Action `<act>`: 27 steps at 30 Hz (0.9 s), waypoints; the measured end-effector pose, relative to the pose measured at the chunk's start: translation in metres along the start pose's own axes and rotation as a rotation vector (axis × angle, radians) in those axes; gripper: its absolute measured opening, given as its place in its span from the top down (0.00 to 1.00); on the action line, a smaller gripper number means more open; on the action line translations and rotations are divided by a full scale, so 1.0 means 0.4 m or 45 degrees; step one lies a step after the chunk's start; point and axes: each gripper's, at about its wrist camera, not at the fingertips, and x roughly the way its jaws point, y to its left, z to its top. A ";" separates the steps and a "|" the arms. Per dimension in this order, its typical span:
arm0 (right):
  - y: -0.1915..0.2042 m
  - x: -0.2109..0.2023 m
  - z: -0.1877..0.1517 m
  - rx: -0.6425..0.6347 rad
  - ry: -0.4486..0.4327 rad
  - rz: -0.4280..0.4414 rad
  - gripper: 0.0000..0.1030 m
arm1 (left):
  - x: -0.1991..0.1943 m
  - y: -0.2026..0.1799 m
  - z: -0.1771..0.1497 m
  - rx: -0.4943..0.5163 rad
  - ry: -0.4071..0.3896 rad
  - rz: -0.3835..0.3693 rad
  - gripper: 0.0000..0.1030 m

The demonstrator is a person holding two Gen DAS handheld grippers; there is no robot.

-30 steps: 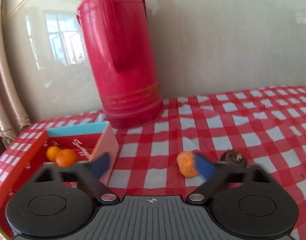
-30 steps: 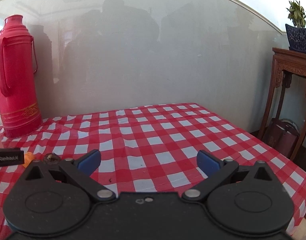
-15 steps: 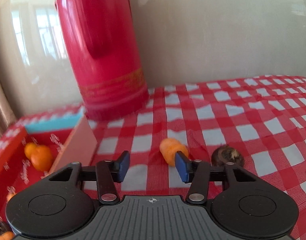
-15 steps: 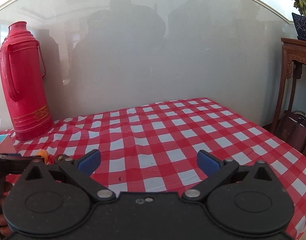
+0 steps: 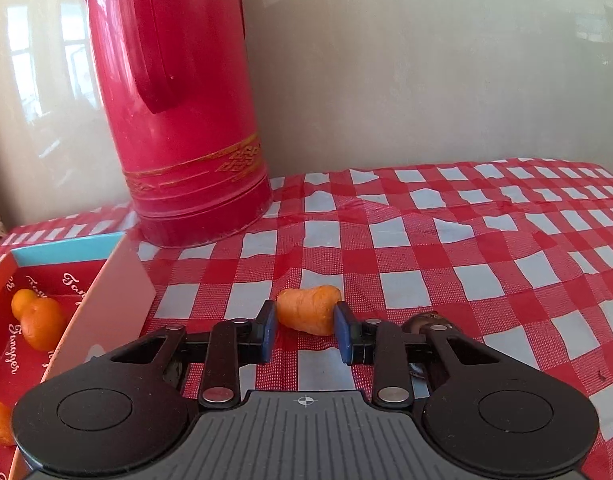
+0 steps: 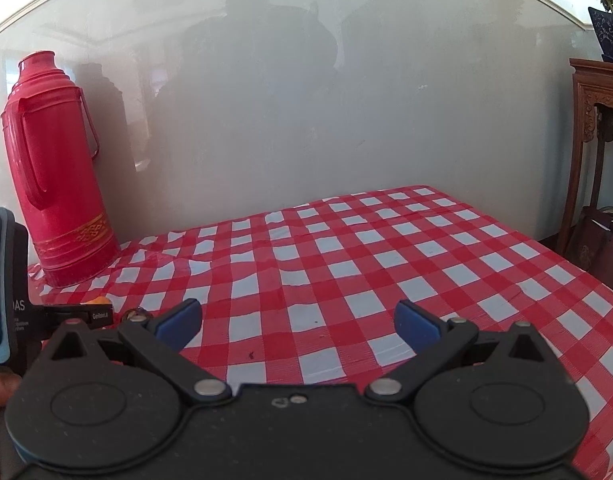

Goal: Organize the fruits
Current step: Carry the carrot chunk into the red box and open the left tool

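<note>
My left gripper point(image 5: 306, 330) is shut on a small orange fruit point(image 5: 308, 310), its blue pads pressing both sides just above the checked cloth. A dark brown fruit point(image 5: 426, 320) lies just right of it, partly hidden behind the right finger. A red box point(image 5: 102, 304) with a pale side wall stands at the left and holds orange fruits point(image 5: 38, 320). My right gripper point(image 6: 298, 324) is open and empty over the cloth. In its view the orange fruit point(image 6: 100, 301) and the dark fruit point(image 6: 134, 314) show at the far left beside the left gripper's body.
A tall red thermos point(image 5: 178, 100) stands at the back left against the wall, also in the right wrist view point(image 6: 54, 172). The red-and-white checked tablecloth point(image 6: 346, 260) covers the table. A carved wooden stand point(image 6: 598, 152) is beyond the table's right edge.
My left gripper moved forward and right to the orange fruit and closed its jaws on it. The right gripper drew back a little and stayed open.
</note>
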 end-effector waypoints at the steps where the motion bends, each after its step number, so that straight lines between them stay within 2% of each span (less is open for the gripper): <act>1: -0.001 0.001 0.000 0.003 0.002 0.002 0.06 | -0.007 -0.004 -0.003 0.015 -0.017 0.015 0.90; 2: -0.001 0.002 0.000 0.005 0.003 0.006 0.06 | -0.015 -0.008 -0.006 0.031 -0.033 0.022 0.96; 8: 0.003 0.001 0.000 0.010 0.012 0.023 0.06 | -0.043 -0.024 -0.018 0.098 -0.078 0.064 0.96; 11: 0.002 -0.001 -0.001 0.009 0.010 0.033 0.06 | -0.054 -0.022 -0.009 0.097 -0.098 0.128 0.94; 13: -0.001 0.001 -0.001 0.010 0.013 0.035 0.06 | -0.052 -0.008 0.005 0.066 -0.084 0.111 0.58; 14: -0.002 0.003 -0.001 0.016 0.016 0.037 0.06 | -0.053 -0.001 0.011 0.047 -0.097 0.117 0.15; 15: -0.003 0.004 -0.001 0.024 0.021 0.043 0.06 | -0.057 0.001 0.015 0.042 -0.136 0.140 0.03; 17: -0.001 0.006 -0.001 0.036 0.029 0.052 0.06 | -0.064 -0.002 0.026 0.055 -0.169 0.129 0.03; 20: 0.008 0.009 -0.002 0.031 0.033 0.059 0.06 | -0.046 -0.006 0.038 0.034 -0.131 0.088 0.03; 22: 0.012 0.011 -0.002 0.028 0.041 0.068 0.06 | -0.025 -0.003 0.040 0.005 -0.086 0.052 0.16; 23: 0.013 0.012 -0.003 0.024 0.042 0.073 0.06 | -0.013 -0.001 0.040 -0.010 -0.053 0.043 0.35; 24: 0.015 0.013 -0.004 0.016 0.043 0.075 0.06 | 0.002 0.004 0.040 -0.029 -0.014 0.023 0.41; 27: 0.013 0.017 -0.004 0.019 0.056 0.079 0.06 | 0.035 0.022 0.035 -0.102 0.059 0.008 0.41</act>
